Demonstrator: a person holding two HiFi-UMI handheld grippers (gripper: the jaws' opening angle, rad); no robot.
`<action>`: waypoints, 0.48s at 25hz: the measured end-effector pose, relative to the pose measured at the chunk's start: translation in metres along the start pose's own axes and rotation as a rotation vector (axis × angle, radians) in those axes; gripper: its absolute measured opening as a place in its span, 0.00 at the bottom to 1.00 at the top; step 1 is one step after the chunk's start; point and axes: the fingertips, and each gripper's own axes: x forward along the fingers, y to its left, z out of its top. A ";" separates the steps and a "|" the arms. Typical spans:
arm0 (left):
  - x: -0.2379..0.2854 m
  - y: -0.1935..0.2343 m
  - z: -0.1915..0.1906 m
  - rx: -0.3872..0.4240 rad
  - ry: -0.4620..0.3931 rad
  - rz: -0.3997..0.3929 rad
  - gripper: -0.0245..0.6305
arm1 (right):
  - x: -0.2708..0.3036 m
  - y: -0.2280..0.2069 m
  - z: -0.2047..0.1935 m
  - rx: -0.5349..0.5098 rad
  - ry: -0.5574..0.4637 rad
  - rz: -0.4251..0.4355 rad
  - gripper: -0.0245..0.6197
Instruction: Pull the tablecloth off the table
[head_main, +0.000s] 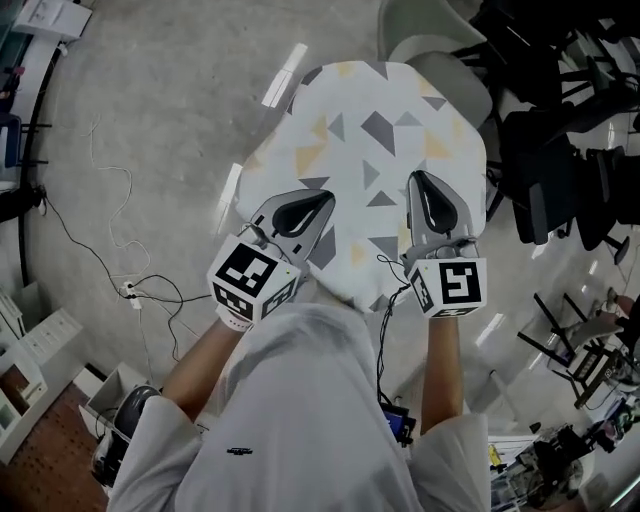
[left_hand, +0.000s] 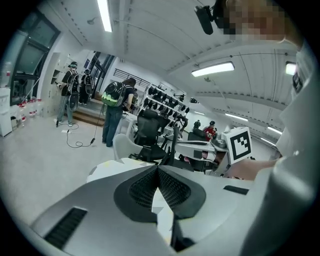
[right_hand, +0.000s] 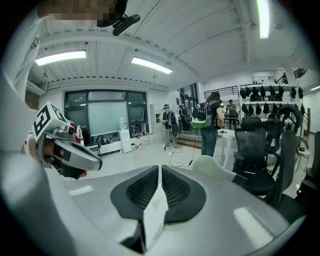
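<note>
Our left tongs (head_main: 326, 197) and right tongs (head_main: 416, 177) hover closed and empty over the white triangle-patterned tablecloth (head_main: 380, 150). It looks soft and light, so we'd pinch its near hem.

Bright, even room light, with a strong fisheye bend in our two gripper views.
In the head view we see flat, soft light across the tablecloth (head_main: 372, 170), and pale streaks of glare on the floor (head_main: 150, 120) just left and right of it. In both gripper views the ceiling strip lights (left_hand: 212, 69) high above the tablecloth burn out to white. There the corners fall to black, straight lines bow near the edges, and the room beyond the tablecloth stays fairly sharp.
</note>
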 end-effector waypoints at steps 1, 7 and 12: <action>0.008 0.006 -0.001 -0.007 0.003 0.008 0.05 | 0.010 -0.007 -0.003 -0.005 0.009 0.012 0.09; 0.046 0.039 -0.004 -0.059 0.018 0.048 0.05 | 0.067 -0.044 -0.022 -0.046 0.062 0.086 0.15; 0.074 0.068 -0.012 -0.088 0.033 0.065 0.05 | 0.120 -0.067 -0.045 -0.032 0.153 0.232 0.20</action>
